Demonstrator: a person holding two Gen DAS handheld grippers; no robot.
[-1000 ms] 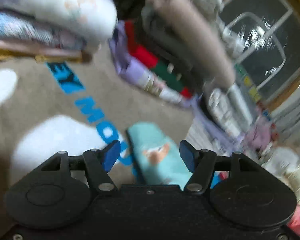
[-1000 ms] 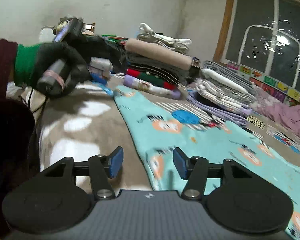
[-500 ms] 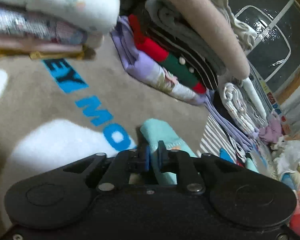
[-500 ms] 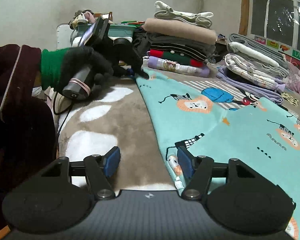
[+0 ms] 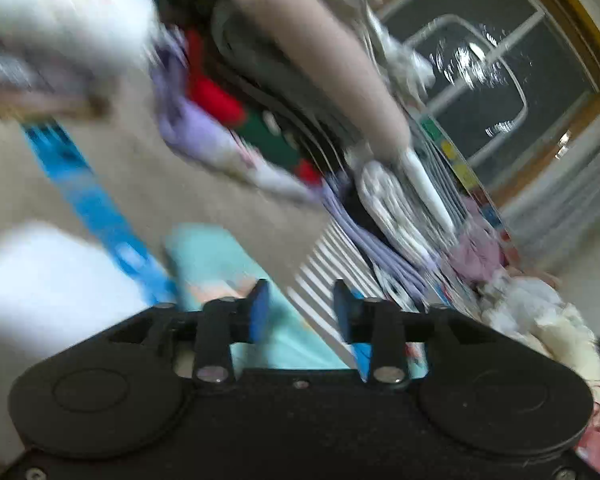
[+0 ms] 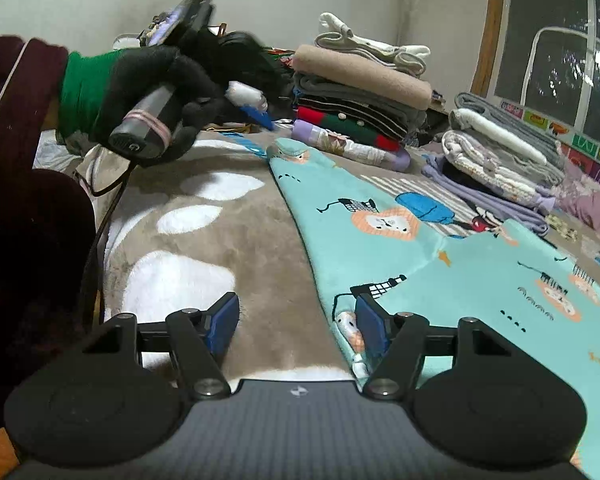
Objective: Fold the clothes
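Between the opening left tongs (image 5: 298, 312), nothing; teal garment (image 6: 440, 264) edge just beside the parted right tongs (image 6: 296, 322).

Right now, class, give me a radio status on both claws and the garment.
Left claw opening, nothing pinched. Right claw open at the edge of the teal garment, which lies flat. Folded stacks behind, clear.

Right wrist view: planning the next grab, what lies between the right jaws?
Mostly bare brown blanket; the teal garment has only its edge inside, by the right-hand pad of the right gripper.
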